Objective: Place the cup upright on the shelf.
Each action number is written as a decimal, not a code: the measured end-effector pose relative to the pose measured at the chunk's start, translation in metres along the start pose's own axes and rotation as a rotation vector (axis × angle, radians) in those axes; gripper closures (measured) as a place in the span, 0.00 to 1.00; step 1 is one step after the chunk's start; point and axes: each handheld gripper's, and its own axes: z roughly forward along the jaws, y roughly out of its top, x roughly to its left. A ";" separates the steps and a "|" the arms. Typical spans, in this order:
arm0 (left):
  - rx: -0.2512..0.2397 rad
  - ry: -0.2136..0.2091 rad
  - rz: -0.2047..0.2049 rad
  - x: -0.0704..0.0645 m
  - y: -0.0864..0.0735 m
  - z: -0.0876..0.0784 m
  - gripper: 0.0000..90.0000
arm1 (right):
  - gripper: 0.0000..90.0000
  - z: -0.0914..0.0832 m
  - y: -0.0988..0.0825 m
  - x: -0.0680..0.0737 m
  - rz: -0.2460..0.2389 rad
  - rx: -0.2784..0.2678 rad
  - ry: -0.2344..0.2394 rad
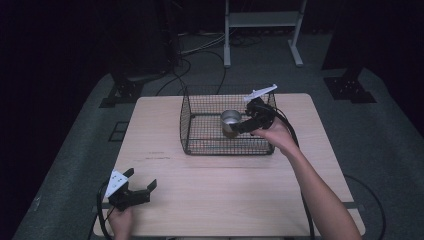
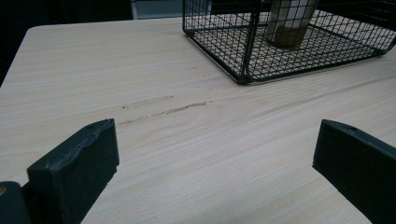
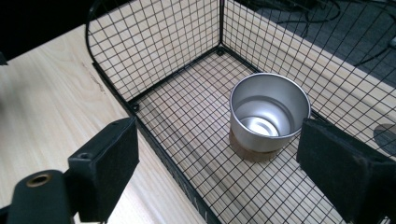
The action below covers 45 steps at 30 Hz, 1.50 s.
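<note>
A silver metal cup (image 1: pixel 230 119) with a brown base stands upright on the floor of a black wire basket (image 1: pixel 200 145) at the middle of the table. In the right gripper view the cup (image 3: pixel 268 116) is empty and sits slightly ahead of the right gripper (image 3: pixel 224 163), whose jaws are open and wide apart above the basket's floor (image 3: pixel 187 116). From above, that right gripper (image 1: pixel 245 123) hangs over the basket's right side, beside the cup. My left gripper (image 1: pixel 141 179) rests at the table's near left, open and empty (image 2: pixel 215 158), facing the basket (image 2: pixel 247 56) and cup (image 2: pixel 289 23).
The wooden table (image 1: pixel 225 200) carries a faint scuff mark (image 2: pixel 163 109) between the left gripper and the basket. Behind the table, a white frame (image 1: pixel 262 30), black stands (image 1: pixel 125 87) and cables (image 1: pixel 200 50) lie on the grey floor.
</note>
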 end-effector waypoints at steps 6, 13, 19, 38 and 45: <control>0.000 0.000 -0.003 0.000 0.000 0.000 0.00 | 0.14 -0.008 -0.008 0.001 -0.003 0.002 0.005; 0.000 0.002 -0.001 0.001 0.000 0.000 0.00 | 0.14 -0.018 -0.017 0.005 -0.001 -0.024 0.023; 0.000 0.002 -0.003 0.000 0.000 0.000 0.00 | 0.14 -0.023 -0.026 0.009 0.000 -0.032 0.043; -0.003 0.003 -0.004 0.000 0.000 0.000 0.00 | 0.13 -0.037 -0.053 0.027 -0.030 -0.051 0.030; 0.002 0.004 0.000 0.000 0.000 0.000 0.00 | 0.13 -0.040 -0.062 0.031 -0.032 -0.046 0.022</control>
